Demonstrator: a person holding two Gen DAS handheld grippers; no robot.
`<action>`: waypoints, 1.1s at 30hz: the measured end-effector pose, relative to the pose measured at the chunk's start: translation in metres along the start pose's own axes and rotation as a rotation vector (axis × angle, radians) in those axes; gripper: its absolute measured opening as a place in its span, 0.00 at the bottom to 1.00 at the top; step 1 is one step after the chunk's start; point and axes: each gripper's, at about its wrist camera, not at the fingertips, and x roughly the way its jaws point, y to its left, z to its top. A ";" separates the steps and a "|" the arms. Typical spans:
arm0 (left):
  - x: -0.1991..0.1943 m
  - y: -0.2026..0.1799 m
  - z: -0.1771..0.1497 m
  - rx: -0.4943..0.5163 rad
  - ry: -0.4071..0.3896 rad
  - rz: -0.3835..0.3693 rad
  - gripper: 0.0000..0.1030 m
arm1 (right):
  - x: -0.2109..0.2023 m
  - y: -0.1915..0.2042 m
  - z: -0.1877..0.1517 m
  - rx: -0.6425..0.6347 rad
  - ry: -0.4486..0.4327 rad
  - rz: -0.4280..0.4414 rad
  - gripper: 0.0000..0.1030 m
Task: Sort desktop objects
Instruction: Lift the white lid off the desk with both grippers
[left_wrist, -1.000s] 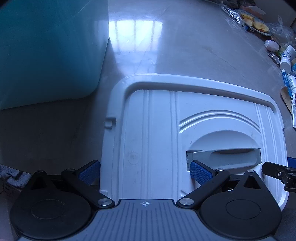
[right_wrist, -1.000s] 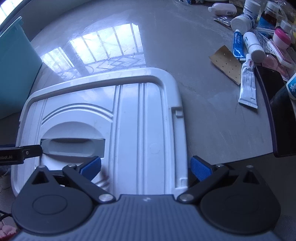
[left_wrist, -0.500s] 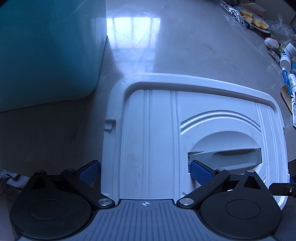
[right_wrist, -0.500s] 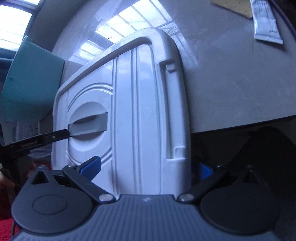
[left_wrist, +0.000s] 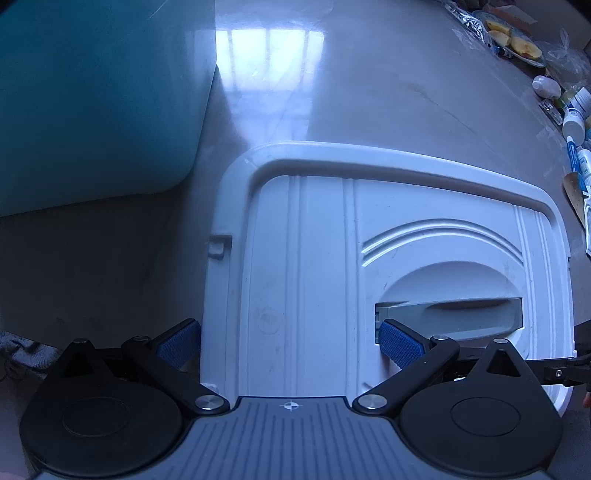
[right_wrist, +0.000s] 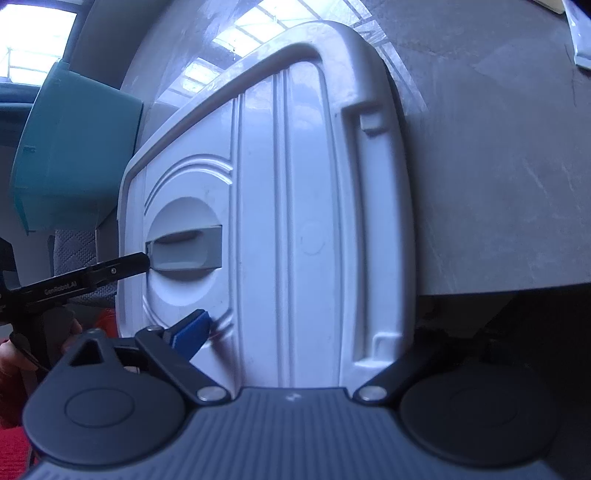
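A white plastic box lid (left_wrist: 314, 266) with a grey recessed handle (left_wrist: 454, 314) fills both views; it also shows in the right wrist view (right_wrist: 295, 221). My left gripper (left_wrist: 288, 339) clamps the lid's left portion, one blue pad (left_wrist: 399, 341) on top by the handle, the other pad (left_wrist: 177, 341) past the lid's left edge. My right gripper (right_wrist: 295, 332) clamps the lid's right portion; one blue pad (right_wrist: 192, 326) shows on top, the other is hidden under the rim. The lid tilts, its near end lifted off the table edge.
A teal storage box (left_wrist: 96, 103) stands at the left on the grey table (left_wrist: 369, 92); it also shows in the right wrist view (right_wrist: 74, 147). Tubes, bottles and a plate of fruit (left_wrist: 513, 40) crowd the far right. The table's front edge (right_wrist: 498, 288) is below the lid.
The right gripper has swung the lid's right side up and toward me, past the table edge. The left view has barely shifted.
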 end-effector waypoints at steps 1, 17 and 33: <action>0.000 0.000 -0.001 0.000 -0.004 -0.001 1.00 | 0.000 0.000 0.000 0.002 0.003 -0.002 0.92; -0.036 0.070 -0.031 -0.080 0.045 -0.188 1.00 | 0.002 0.001 0.005 0.007 0.021 -0.028 0.93; 0.051 0.037 -0.045 -0.060 0.079 -0.502 1.00 | 0.013 0.009 0.018 -0.005 0.055 -0.033 0.93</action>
